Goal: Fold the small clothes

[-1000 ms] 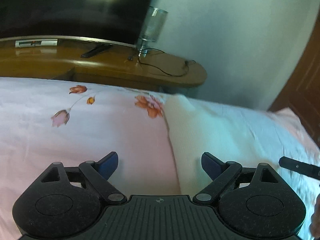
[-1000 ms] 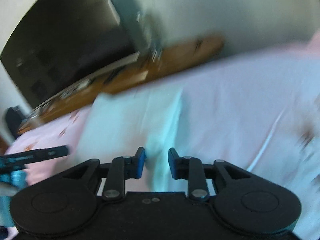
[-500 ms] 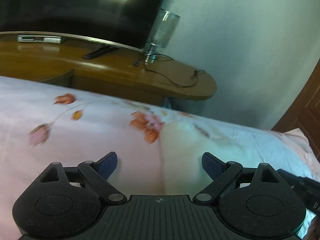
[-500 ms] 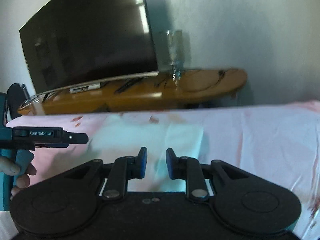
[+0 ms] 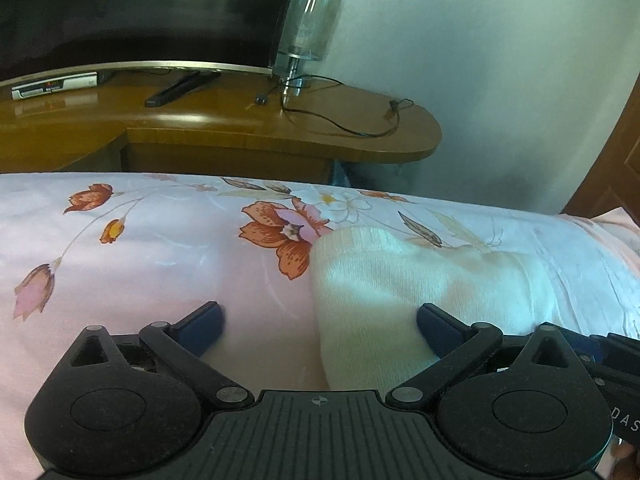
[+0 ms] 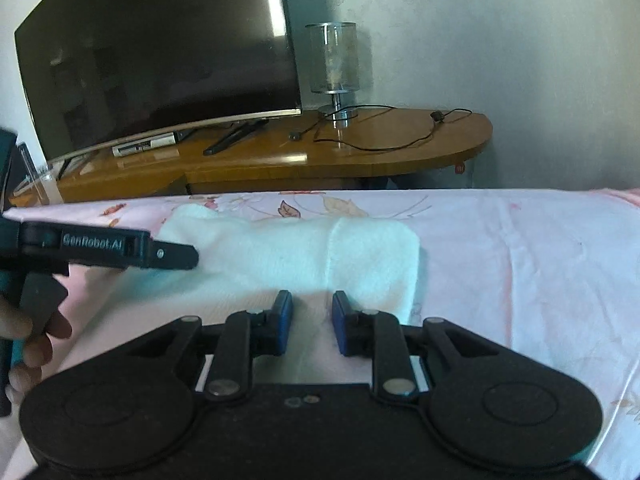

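garment (image 6: 288, 252) on bed (image 6: 520, 264); tv stand (image 6: 360, 152) behind bed.

One white garment (image 6: 296, 248), two tools, one television (image 6: 160, 60), one lamp (image 6: 334, 64), one remote (image 5: 180, 88).

Left wrist view: near end of the white knit garment (image 5: 384, 300) hidden beneath the left gripper (image 5: 320, 326) body; its right part blurred. The right gripper (image 5: 616, 364) cut by the right edge, lettering only partly legible. Television (image 5: 140, 12) cropped at top and left. Right wrist view: the garment's (image 6: 304, 252) near edge hidden behind the right gripper's (image 6: 308, 322) fingers. Left gripper (image 6: 108, 248) and hand (image 6: 28, 340) run off the left edge. Label on the set-top box (image 6: 144, 145) too small to read.
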A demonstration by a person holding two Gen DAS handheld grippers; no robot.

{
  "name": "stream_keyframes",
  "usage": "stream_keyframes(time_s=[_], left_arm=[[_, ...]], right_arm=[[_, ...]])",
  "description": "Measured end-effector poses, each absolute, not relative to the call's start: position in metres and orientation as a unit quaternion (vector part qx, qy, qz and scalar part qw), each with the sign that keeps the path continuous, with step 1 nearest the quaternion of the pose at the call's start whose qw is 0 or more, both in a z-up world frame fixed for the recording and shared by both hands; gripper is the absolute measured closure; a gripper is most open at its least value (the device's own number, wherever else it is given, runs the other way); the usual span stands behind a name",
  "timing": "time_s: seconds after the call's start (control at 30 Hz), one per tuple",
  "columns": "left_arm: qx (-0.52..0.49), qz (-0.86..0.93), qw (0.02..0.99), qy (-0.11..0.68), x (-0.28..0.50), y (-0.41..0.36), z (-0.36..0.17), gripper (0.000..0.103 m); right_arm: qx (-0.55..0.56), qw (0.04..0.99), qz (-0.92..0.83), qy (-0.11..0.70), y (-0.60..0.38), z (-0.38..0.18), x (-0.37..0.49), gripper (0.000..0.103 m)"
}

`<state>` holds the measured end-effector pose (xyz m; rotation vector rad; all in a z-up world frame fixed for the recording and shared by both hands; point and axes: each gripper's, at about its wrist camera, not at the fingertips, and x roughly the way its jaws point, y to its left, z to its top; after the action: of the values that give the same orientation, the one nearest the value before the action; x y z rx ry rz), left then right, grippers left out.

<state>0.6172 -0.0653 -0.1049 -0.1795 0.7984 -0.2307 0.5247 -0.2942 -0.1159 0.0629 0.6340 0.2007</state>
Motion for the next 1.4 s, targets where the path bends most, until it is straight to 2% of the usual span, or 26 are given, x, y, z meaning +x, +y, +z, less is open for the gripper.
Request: stream_keyframes(time_s=[0.13, 0.27, 0.43, 0.5, 0.6, 0.83, 1.13, 1.33, 1.4], left_arm=[[-0.083, -0.103, 0.919, 0.372, 0.600, -0.060, -0.090, 0.000], [-0.073, -0.114, 0.923, 0.361, 0.583, -0.059, -0.082, 0.000], [-0.049, -0.115, 0.917, 0.378, 0.575, -0.065, -0.088, 0.000], [-0.055, -0.119, 0.910, 0.393, 0.573, -0.064, -0.090, 0.000], [-0.052, -0.120, 0.912, 0.389, 0.558, -0.058, -0.077, 0.000], [0.012, -0.151, 0.907, 0.392, 0.490, -0.058, -0.086, 0.000], [0.005, -0.146, 0.903, 0.404, 0.420, -0.036, -0.095, 0.000], [-0.005, -0.153, 0.906, 0.394, 0.406, -0.020, -0.081, 0.000], [-0.021, -0.162, 0.910, 0.381, 0.412, -0.013, -0.072, 0.000]], right_arm=[[0.029, 0.944, 0.095, 0.315, -0.295, -0.105, 0.517, 0.079], [0.029, 0.948, 0.109, 0.298, -0.294, -0.091, 0.502, 0.069], [0.017, 0.947, 0.109, 0.301, -0.287, -0.088, 0.494, 0.070], [0.006, 0.940, 0.097, 0.328, -0.285, -0.093, 0.498, 0.071], [0.003, 0.939, 0.097, 0.330, -0.286, -0.088, 0.491, 0.071], [0.015, 0.941, 0.105, 0.322, -0.299, -0.086, 0.422, 0.068], [0.000, 0.933, 0.079, 0.351, -0.299, -0.112, 0.353, 0.069], [0.029, 0.920, 0.083, 0.383, -0.312, -0.113, 0.337, 0.064], [0.047, 0.926, 0.080, 0.365, -0.319, -0.105, 0.335, 0.059]])
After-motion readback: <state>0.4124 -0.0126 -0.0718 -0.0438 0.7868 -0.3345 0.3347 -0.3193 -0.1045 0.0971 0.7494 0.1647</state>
